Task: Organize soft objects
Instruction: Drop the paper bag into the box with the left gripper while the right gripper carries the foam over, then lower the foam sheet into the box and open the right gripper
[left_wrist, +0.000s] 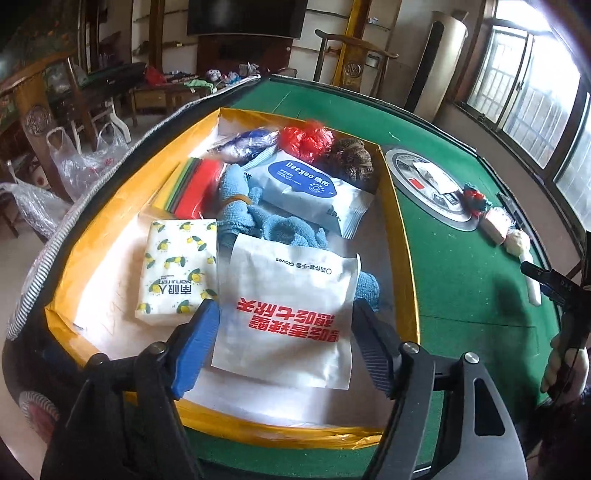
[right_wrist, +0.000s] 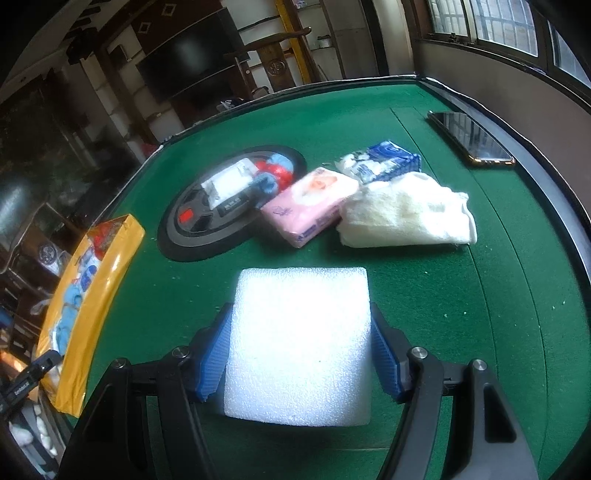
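Observation:
A yellow-rimmed box (left_wrist: 402, 258) on the green table holds soft items: a lemon-print tissue pack (left_wrist: 177, 269), a blue towel (left_wrist: 266, 221), a wipes pack (left_wrist: 310, 188), a red plastic bag (left_wrist: 306, 138) and a brown knit bundle (left_wrist: 351, 162). A white glove packet (left_wrist: 288, 314) lies flat in the box between the fingers of my left gripper (left_wrist: 284, 314), which stands open, pads off the packet. My right gripper (right_wrist: 300, 314) is shut on a white foam block (right_wrist: 299, 343), held just above the green felt.
On the felt beyond the foam lie a pink tissue pack (right_wrist: 314, 203), a cream towel (right_wrist: 406, 218) and a blue-white packet (right_wrist: 384, 160). A round panel (right_wrist: 199, 229) bears small items. A phone (right_wrist: 471, 138) rests by the far edge. The box (right_wrist: 107, 266) stands left.

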